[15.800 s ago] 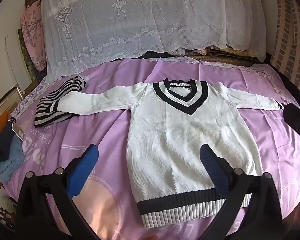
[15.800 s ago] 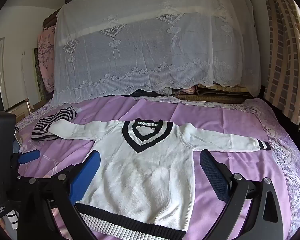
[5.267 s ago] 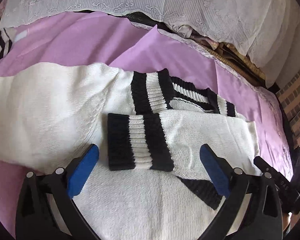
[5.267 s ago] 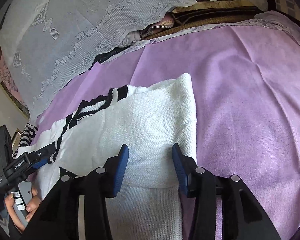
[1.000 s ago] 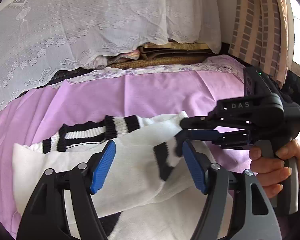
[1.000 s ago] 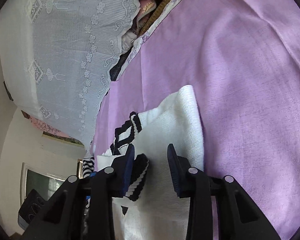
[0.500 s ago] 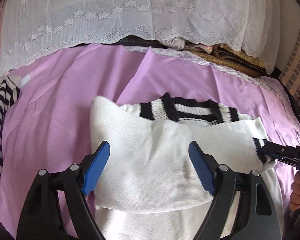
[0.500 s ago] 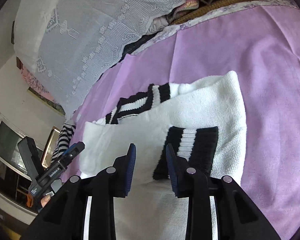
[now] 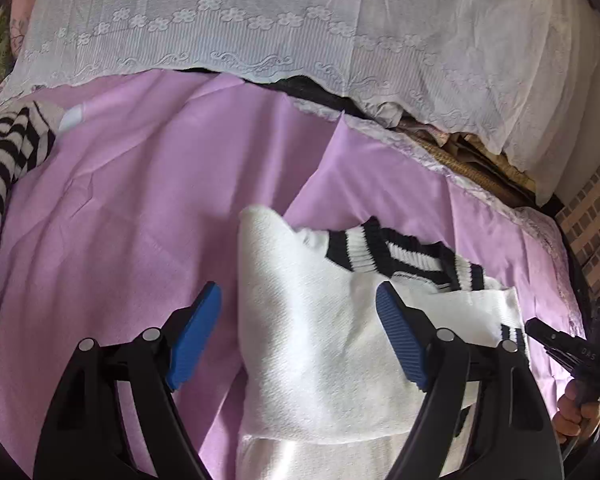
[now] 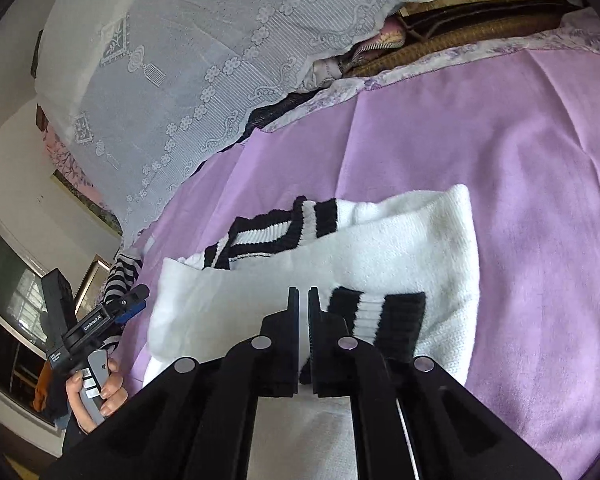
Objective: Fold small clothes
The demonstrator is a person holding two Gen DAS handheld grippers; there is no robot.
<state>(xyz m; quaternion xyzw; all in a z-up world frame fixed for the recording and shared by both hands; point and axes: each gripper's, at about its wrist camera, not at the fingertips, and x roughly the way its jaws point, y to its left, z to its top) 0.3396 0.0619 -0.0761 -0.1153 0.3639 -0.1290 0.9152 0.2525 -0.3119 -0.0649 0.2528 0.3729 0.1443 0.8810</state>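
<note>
A white knit sweater (image 9: 312,320) with a black-and-white striped V-neck lies on the purple bedsheet (image 9: 140,208), both sleeves folded across its chest. It also shows in the right wrist view (image 10: 400,248), with a black-and-white cuff (image 10: 380,316) on top. My left gripper (image 9: 298,336) is open and hovers over the sweater's left shoulder, holding nothing. My right gripper (image 10: 303,300) is shut and empty, just above the folded sleeves beside the cuff. The right gripper also shows at the right edge of the left wrist view (image 9: 536,326).
A black-and-white striped garment (image 9: 0,168) lies at the bed's left side. A white lace cover (image 9: 300,32) drapes a pile along the far edge. A checked curtain (image 9: 596,220) hangs at the right. Bare purple sheet lies right of the sweater (image 10: 540,160).
My right gripper has closed fully, away from the cuff, which stays lying on the sweater. My left gripper has moved closer and lower over the sweater's left shoulder, still open.
</note>
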